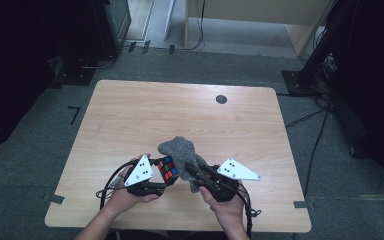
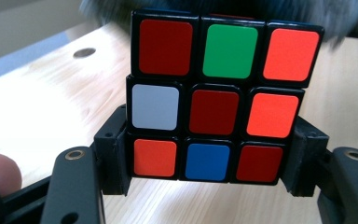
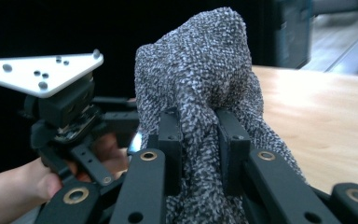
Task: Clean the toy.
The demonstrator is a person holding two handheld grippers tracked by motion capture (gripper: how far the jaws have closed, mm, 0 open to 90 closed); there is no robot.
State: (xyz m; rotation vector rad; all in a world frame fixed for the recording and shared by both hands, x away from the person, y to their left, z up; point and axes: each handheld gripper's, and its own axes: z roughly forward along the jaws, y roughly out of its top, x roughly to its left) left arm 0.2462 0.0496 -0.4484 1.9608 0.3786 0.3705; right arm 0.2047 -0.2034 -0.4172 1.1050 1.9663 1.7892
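A scrambled puzzle cube (image 1: 168,168) (image 2: 221,95) with red, green, orange, white and blue stickers is clamped between the jaws of my left gripper (image 1: 166,172) (image 2: 209,161), held just above the table near its front. Beside it to the right, my right gripper (image 1: 192,172) (image 3: 199,140) is shut on a grey speckled cloth (image 1: 182,152) (image 3: 200,79). The cloth is pinched into a fold between the pads and bunches up above them. In the right gripper view the left gripper (image 3: 70,121) and a hand appear at the left, close to the cloth.
The wooden table (image 1: 130,115) has a dark round grommet hole (image 1: 221,99) (image 2: 85,52) near its far edge. Dark equipment stands and cables lie on the grey floor around it. A light wooden cabinet (image 1: 260,15) stands beyond the table.
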